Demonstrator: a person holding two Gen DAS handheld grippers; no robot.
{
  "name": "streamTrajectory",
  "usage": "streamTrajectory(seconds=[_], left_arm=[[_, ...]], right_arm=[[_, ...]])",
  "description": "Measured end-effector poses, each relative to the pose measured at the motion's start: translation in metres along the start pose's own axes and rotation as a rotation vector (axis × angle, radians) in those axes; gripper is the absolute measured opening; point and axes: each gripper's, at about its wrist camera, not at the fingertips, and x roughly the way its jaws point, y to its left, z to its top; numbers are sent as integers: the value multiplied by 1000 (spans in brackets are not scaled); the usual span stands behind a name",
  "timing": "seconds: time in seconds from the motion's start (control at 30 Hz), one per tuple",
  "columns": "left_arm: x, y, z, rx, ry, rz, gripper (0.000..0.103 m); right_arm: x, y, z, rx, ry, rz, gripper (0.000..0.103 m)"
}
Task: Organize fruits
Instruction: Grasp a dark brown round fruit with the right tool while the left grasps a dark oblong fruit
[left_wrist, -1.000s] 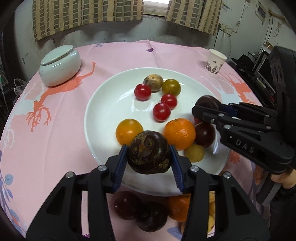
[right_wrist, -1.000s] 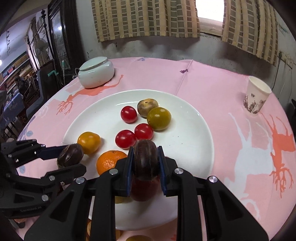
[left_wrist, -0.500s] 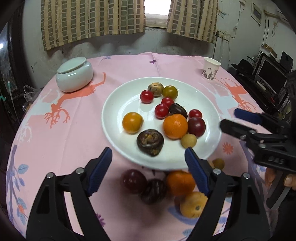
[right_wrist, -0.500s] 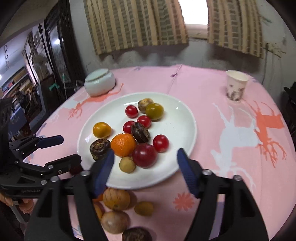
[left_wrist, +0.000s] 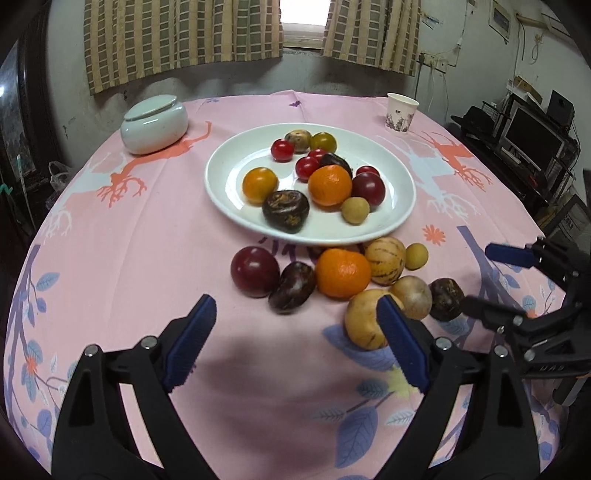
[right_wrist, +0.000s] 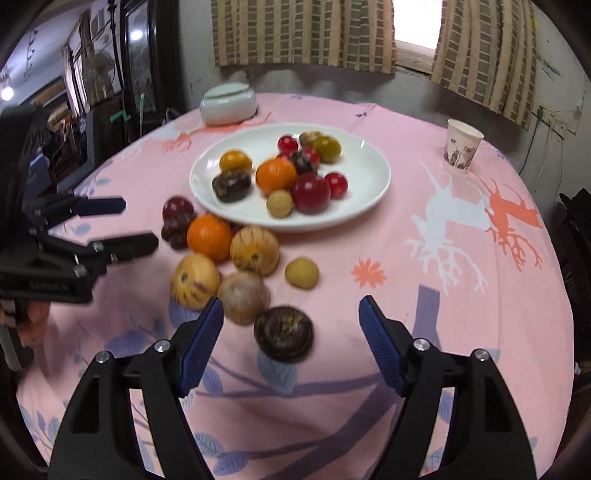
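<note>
A white plate (left_wrist: 229, 192) (right_wrist: 369, 184) holds several fruits: cherry tomatoes, an orange (left_wrist: 330, 180), a dark passion fruit (left_wrist: 285, 211) and a plum (left_wrist: 368, 187). In front of the plate on the pink cloth lie a plum (left_wrist: 255, 271), a dark fruit (left_wrist: 291, 287), an orange (left_wrist: 342, 272) (right_wrist: 209, 237), striped melons (left_wrist: 385, 255) and another dark passion fruit (right_wrist: 283, 333). My left gripper (left_wrist: 295, 343) is open and empty, pulled back near the loose fruits. My right gripper (right_wrist: 291, 343) is open and empty, just behind the dark passion fruit.
A lidded white ceramic jar (left_wrist: 154, 123) stands at the back left. A paper cup (left_wrist: 402, 112) (right_wrist: 461, 149) stands at the back right. The round table's edge drops off to furniture on both sides.
Both grippers let go of their dark fruits on the plate, opened wide and drew back toward the near edge of the table.
</note>
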Motion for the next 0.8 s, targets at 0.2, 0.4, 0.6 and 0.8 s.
streamTrajectory(seconds=[0.2, 0.4, 0.6, 0.8], left_arm=[[-5, 15, -11, -15, 11, 9, 90], [-1, 25, -14, -25, 32, 22, 90], [7, 25, -12, -24, 48, 27, 90], [19, 12, -11, 18, 49, 21, 84]], right_arm=[[23, 3, -6, -5, 49, -16, 76], [39, 8, -8, -2, 84, -4, 63], [34, 7, -10, 4, 69, 5, 43], [17, -1, -10, 36, 24, 44, 43]])
